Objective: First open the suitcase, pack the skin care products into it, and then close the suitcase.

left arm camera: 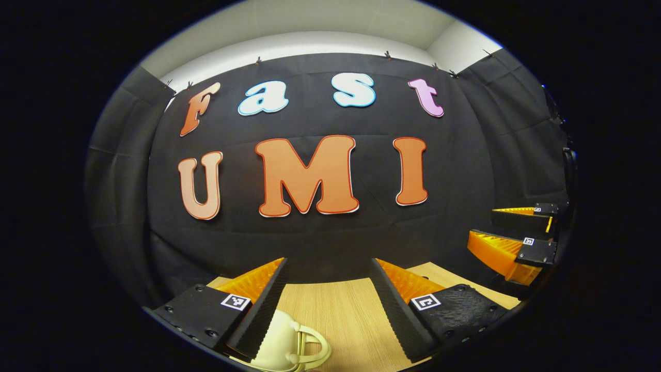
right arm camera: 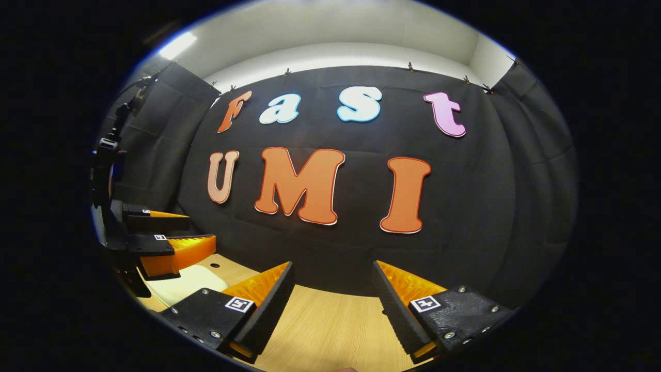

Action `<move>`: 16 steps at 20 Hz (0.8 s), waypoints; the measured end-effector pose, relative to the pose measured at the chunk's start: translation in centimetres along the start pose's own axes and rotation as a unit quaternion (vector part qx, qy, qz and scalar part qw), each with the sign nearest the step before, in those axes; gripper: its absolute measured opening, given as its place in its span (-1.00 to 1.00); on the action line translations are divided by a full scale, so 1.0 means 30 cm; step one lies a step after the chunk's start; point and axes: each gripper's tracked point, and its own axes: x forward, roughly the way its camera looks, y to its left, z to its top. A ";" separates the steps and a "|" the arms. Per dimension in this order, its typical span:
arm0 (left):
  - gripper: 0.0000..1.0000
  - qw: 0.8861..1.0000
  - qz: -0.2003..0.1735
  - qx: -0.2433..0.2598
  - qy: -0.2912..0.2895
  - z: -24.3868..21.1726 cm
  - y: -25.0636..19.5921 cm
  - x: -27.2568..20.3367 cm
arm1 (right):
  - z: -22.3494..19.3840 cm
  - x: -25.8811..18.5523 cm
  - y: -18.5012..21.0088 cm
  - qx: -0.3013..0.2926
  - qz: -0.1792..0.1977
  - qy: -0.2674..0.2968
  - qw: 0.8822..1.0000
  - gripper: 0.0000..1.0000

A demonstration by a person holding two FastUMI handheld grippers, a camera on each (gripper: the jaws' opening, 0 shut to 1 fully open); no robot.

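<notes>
A cream suitcase (left arm camera: 281, 341) lies on the wooden table (left arm camera: 346, 315) just under my left gripper (left arm camera: 329, 263); its looped handle (left arm camera: 315, 346) shows between the fingers at the bottom of the left gripper view. That gripper is open, held above the case and touching nothing. My right gripper (right arm camera: 333, 264) is also open and holds nothing, hovering over bare table. In the right gripper view a corner of the suitcase (right arm camera: 191, 281) lies at the lower left, below the left gripper (right arm camera: 199, 230). The right gripper (left arm camera: 496, 227) appears at the far right of the left gripper view.
The booth's black cloth wall (left arm camera: 330, 232) stands close behind the table's far edge. A small dark hole (right arm camera: 214, 265) marks the tabletop (right arm camera: 330, 325) beside the suitcase. Bare wood lies between and ahead of both grippers.
</notes>
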 end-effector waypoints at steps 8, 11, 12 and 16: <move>0.94 1.000 -0.005 -0.016 0.002 -0.023 -0.002 0.012 | -0.006 -0.029 0.010 0.005 -0.004 0.003 1.000 0.89; 0.94 1.000 -0.008 -0.017 0.002 -0.026 -0.001 0.009 | 0.002 -0.039 0.009 0.007 -0.005 0.001 1.000 0.89; 0.94 1.000 -0.012 -0.017 0.003 -0.024 -0.005 0.011 | 0.000 -0.043 0.005 0.003 -0.006 0.003 1.000 0.89; 0.94 1.000 -0.022 -0.013 0.004 -0.026 -0.010 0.029 | 0.007 -0.047 -0.025 0.003 -0.017 0.000 1.000 0.89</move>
